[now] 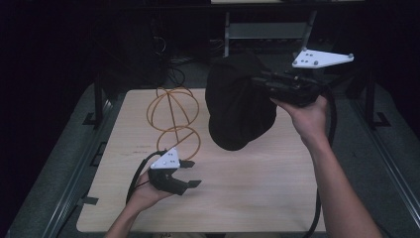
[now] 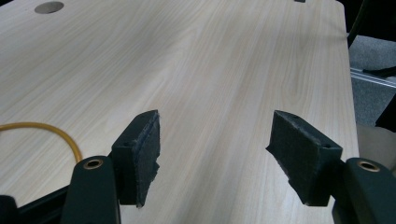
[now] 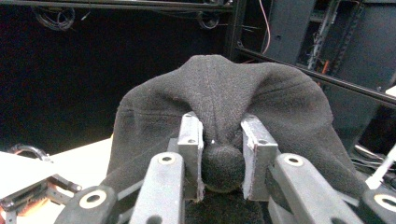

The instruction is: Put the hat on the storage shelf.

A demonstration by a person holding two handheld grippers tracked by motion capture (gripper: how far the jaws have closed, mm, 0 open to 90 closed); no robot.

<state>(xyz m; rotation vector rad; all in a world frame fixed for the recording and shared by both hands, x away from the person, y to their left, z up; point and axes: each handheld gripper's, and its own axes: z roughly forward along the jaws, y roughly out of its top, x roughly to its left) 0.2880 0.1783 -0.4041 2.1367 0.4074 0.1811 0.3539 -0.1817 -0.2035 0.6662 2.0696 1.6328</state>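
A black fabric hat (image 1: 237, 106) hangs in the air above the far middle of the wooden table (image 1: 257, 188). My right gripper (image 1: 258, 85) comes in from the right and is shut on it. In the right gripper view the jaws pinch a bunched fold of the hat (image 3: 219, 102), and the right gripper (image 3: 222, 140) points level toward the dark back of the room. A yellow wire stand (image 1: 171, 119) made of looped rings rises at the table's left middle. Just in front of it my left gripper (image 1: 194, 173) stands open and empty, low over bare wood (image 2: 215, 140), with a yellow wire (image 2: 51, 130) at its left.
A dark metal frame and shelving (image 1: 267, 29) stand behind the table. Metal rails (image 1: 391, 163) run along both sides on the grey floor. The table top has a round hole (image 2: 49, 7) near a far corner. Bare wood lies to the right of the left gripper.
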